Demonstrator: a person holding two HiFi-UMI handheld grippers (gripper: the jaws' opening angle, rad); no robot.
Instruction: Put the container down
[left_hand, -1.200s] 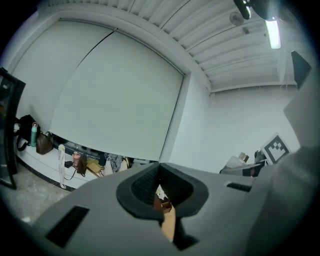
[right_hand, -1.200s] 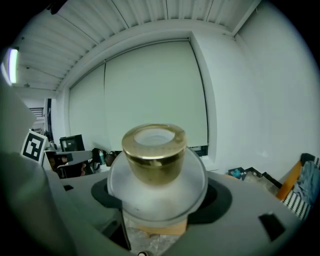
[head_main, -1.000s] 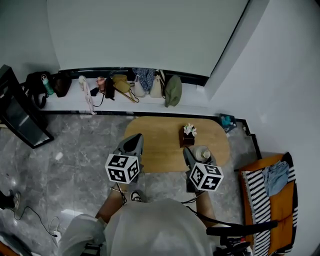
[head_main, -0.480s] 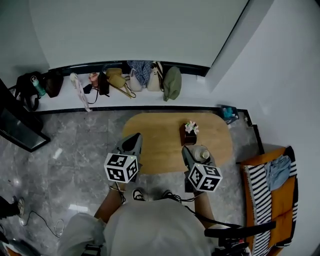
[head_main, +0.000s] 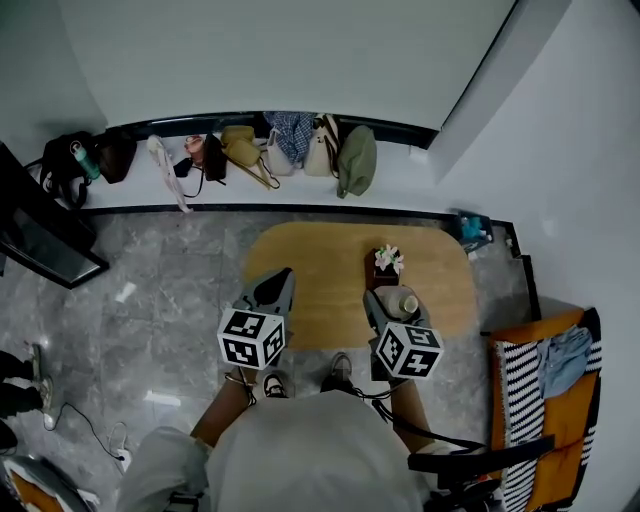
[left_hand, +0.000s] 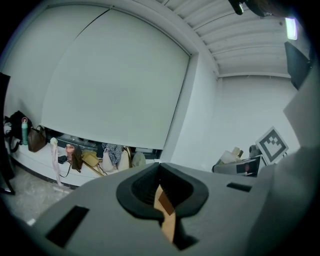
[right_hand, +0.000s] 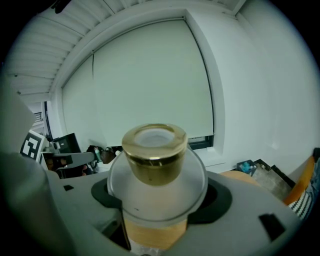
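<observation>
Right gripper (right_hand: 159, 212) has its jaws clamped round the frosted, gold-capped container (right_hand: 156, 172), held upright between them above the wooden table (head_main: 320, 265). Left gripper (left_hand: 162, 202) alongside, jaws drawn together, nothing in them.

Frosted glass container (right_hand: 156, 202); glossy gold cap (right_hand: 154, 152)

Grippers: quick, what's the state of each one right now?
Left gripper: shut, nothing between its jaws.
Right gripper: shut on the container, a frosted bottle with a gold cap.
</observation>
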